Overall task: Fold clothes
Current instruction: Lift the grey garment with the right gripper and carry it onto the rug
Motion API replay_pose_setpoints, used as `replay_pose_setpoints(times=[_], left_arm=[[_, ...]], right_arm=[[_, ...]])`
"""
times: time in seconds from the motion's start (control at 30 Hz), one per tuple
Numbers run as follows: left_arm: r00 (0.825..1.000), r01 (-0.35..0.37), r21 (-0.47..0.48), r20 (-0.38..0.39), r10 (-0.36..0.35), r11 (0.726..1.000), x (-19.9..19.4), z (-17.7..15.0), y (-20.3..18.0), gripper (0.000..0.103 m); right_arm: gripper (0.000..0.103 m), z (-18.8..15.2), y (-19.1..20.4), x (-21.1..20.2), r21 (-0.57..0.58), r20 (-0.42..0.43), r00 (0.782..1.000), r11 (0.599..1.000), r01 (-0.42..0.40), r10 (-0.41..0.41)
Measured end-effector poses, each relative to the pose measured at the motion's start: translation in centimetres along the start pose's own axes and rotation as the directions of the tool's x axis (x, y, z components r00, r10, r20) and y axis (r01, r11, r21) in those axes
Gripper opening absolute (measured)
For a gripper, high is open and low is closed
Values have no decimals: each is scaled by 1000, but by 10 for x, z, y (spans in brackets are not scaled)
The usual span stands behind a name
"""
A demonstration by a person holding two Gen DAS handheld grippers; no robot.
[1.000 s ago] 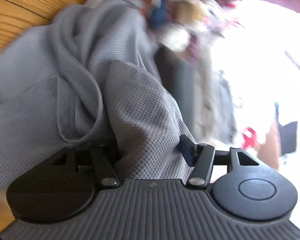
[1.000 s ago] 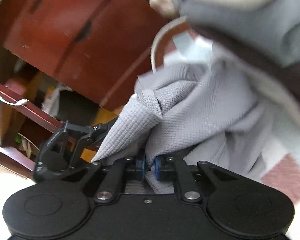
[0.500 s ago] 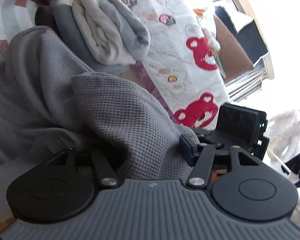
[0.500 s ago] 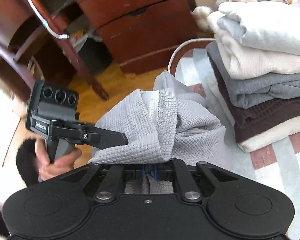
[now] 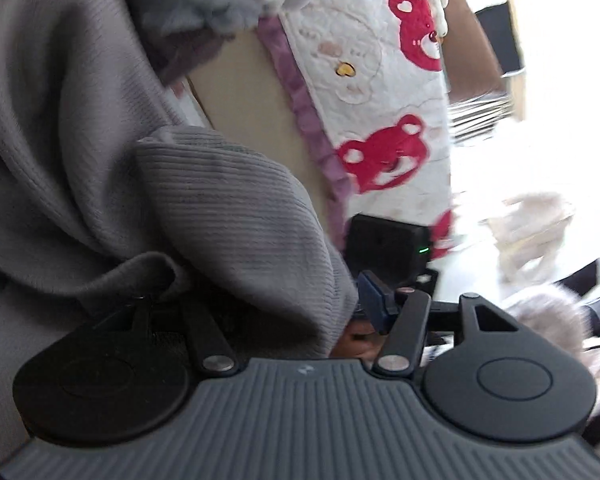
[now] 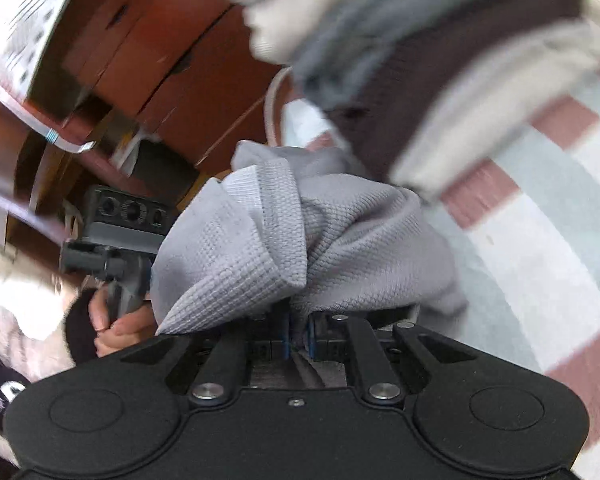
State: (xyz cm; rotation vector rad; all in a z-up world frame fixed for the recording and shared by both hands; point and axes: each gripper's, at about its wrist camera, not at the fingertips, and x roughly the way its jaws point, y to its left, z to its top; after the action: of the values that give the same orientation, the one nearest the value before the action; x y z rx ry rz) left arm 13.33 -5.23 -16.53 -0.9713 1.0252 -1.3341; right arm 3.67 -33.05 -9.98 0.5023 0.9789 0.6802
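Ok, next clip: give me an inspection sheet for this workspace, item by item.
Surface: striped rug, pink, grey and white.
Job's things: grey waffle-knit garment, bunched, held up by both tools.
Clutter: stack of folded clothes on the rug; bear-print quilt.
Grippers: right tool shut on the garment; left tool has fabric filling its half-wide jaws.
Cables: white cord beside the rug.
Surroundings: red-brown wooden drawers; bright window.

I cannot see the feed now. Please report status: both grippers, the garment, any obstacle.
Right gripper shut on grey garment. Left gripper wide, fabric bunched between its jaws. Folded stack close behind; nothing blocking.
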Motion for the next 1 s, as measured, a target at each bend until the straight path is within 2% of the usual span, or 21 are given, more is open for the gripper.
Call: replay_pose_setpoints(times=[0.1,0.2,0.37,0.53,0.6,0.7,0.77,0.83,0.9,1.0], left_arm=[[992,123,-63,-33,-126,990,17,14,25,57],[985,147,-35,-82,-149,989,34,15,14,57],[981,130,58,-155,-120,990,65,-3,-23,57],[987,90,51,-139,-82,995,61,-15,-55,57],[991,40,89,-134,-28,995,62,-16,-83,57],[991,42,176,-129,-19,983,55,-27,-114,57],[988,95,151,-133,-75,984,50,-32,-122,57],[978,178,121,-135,-161,977,43,-38,-125,57],[962,245,107,-149,-228,964,40,-42,-128,58],[966,227,116,-156,-207,967,45,-49,-128,59]], right_arm=[[12,-3,3,-15,-2,45,997,998,59,-59],[12,-15,13,-29,4,78,990,993,119,-119],[12,-44,29,-47,-2,146,963,973,229,-227],[12,-48,56,-60,-10,148,946,956,292,-287],[12,-48,62,-71,31,172,941,957,289,-290],[12,-51,88,-79,24,208,919,941,337,-334],[12,-56,114,-85,-6,214,895,916,402,-391],[12,-65,138,-96,44,249,872,905,424,-421],[12,-82,150,-105,110,299,860,910,401,-415],[11,-108,142,-112,136,366,854,929,343,-369]])
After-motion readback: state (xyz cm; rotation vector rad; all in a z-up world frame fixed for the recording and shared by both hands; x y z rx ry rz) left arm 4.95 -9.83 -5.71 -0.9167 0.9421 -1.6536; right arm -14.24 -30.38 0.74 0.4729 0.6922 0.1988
